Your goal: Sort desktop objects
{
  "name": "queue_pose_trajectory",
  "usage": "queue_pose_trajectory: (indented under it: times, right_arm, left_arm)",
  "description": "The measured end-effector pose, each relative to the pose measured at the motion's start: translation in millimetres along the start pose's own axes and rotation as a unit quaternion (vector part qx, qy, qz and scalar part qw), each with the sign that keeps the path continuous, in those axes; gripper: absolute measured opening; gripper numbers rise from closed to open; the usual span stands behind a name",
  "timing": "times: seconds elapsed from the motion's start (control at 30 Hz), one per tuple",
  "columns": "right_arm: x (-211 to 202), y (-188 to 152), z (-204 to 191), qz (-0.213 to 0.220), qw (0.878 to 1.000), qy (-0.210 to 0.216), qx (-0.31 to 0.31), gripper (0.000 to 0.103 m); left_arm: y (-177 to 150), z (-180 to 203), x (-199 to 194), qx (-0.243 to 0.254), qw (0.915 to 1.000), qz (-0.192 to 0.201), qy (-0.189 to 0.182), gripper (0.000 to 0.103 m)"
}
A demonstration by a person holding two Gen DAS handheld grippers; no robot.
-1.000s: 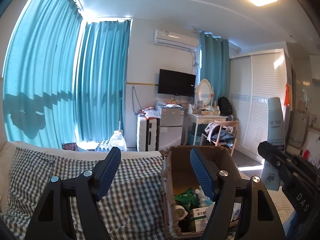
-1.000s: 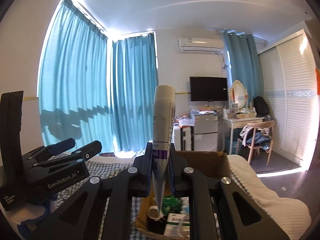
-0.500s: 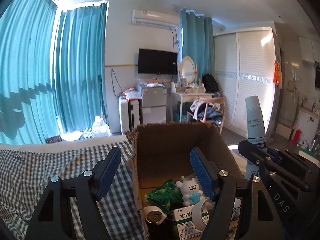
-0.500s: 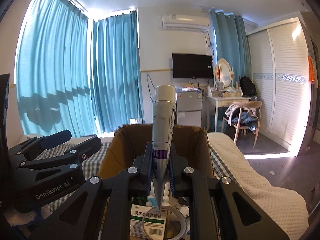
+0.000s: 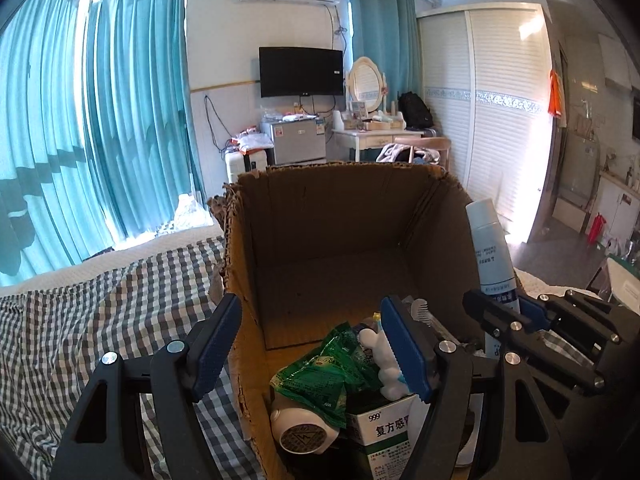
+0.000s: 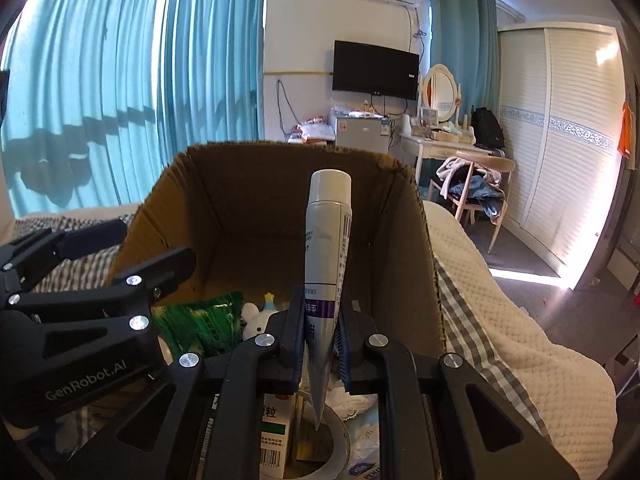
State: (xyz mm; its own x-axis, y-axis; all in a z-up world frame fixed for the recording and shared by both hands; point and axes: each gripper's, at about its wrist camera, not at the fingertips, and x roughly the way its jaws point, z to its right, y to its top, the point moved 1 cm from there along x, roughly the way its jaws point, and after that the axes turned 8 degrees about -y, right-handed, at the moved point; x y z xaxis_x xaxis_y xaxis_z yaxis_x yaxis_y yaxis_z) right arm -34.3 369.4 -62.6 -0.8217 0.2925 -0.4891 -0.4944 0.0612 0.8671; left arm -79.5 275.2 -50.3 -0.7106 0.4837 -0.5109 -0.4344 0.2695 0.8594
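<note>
Tube (image 6: pixel 326 264), white with a purple band, stands cap-up and clamped between the pads of the right gripper (image 6: pixel 320 336), over the near end of the open cardboard box (image 6: pixel 248 208); its crimped end points down at a roll of tape (image 6: pixel 340 432) in the box.

Landmark: cardboard box, resting on the checked cloth (image 5: pixel 100 312).
- Left of box: checked cloth, teal curtains (image 5: pixel 132 112) behind.
- Left gripper (image 5: pixel 308 356): jaws wide apart, nothing between the pads; left finger hangs outside the box's left wall, right finger inside it.
- Inside box, near end: green packet (image 5: pixel 320 376), white round-ended item with a grille face (image 5: pixel 300 428), small white bear figure (image 5: pixel 380 360), medicine carton (image 5: pixel 384 428), a comb (image 5: pixel 420 308) further back. Far half of box floor is bare.
- Right of box: white quilted blanket (image 6: pixel 520 340).
- Beyond box: wall television (image 6: pixel 376 66), small fridge (image 6: pixel 360 132), dressing table with mirror (image 6: pixel 440 92), chair (image 6: pixel 476 184) with clothes.
</note>
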Motion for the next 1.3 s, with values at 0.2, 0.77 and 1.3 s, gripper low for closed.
queue_pose_trajectory:
  times: [0.2, 0.77, 1.3]
  right_arm:
    - [0.9, -2.5, 1.3, 0.004, 1.0, -0.01, -0.003, 0.024]
    - [-66.2, 21.0, 3.1, 0.074, 0.996, -0.031, 0.039, 0.072]
    - [-171.7, 50.5, -13.8, 0.171, 0.983, -0.032, 0.056, 0.103]
  left_arm:
    - [1.6, -1.4, -1.0, -0.005, 1.0, -0.001, -0.004, 0.075]
    - [18.1, -18.8, -78.1, -0.029, 0.9982, 0.051, 0.014, 0.089]
    - [33.5, -46.9, -195.8, -0.062, 0.9863, 0.137, 0.069, 0.103]
